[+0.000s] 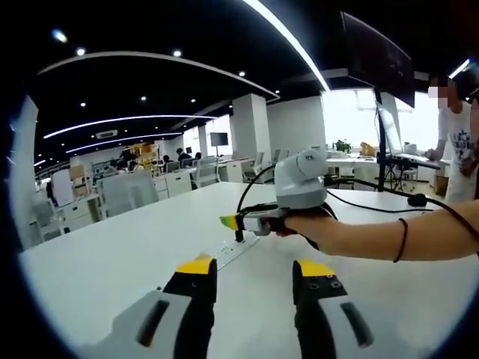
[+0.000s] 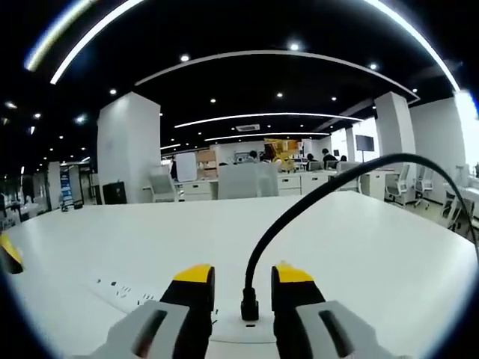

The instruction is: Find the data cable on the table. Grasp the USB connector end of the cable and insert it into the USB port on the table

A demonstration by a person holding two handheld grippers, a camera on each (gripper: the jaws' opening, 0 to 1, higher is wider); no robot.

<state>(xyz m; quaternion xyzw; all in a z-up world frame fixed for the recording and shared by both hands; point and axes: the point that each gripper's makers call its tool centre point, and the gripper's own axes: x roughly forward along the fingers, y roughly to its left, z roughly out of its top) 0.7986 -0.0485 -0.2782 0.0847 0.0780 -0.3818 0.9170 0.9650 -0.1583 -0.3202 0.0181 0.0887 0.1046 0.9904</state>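
- Hand-held gripper, left (image 1: 255, 267): its jaws are spread with nothing held, above the white desk (image 1: 105, 262).
- Right hand-held gripper (image 2: 242, 272): its jaws are parted around the black data cable (image 2: 252, 262), with a gap on either side.
- The connector (image 2: 249, 305) is seated upright in the power strip (image 2: 123, 288); the port is hidden beneath it.

Long ceiling strips (image 2: 269, 54) and small spotlights light the office from above me, though the ceiling itself stays dark, and the white table (image 2: 337, 239) throws the light back brightly, with only faint, soft shadows on it. Far right in the left gripper view, the windows (image 1: 348, 120) blow out to white glare. The fisheye bends straight lines hard toward the edges, and the far desks (image 2: 247, 183) look soft.
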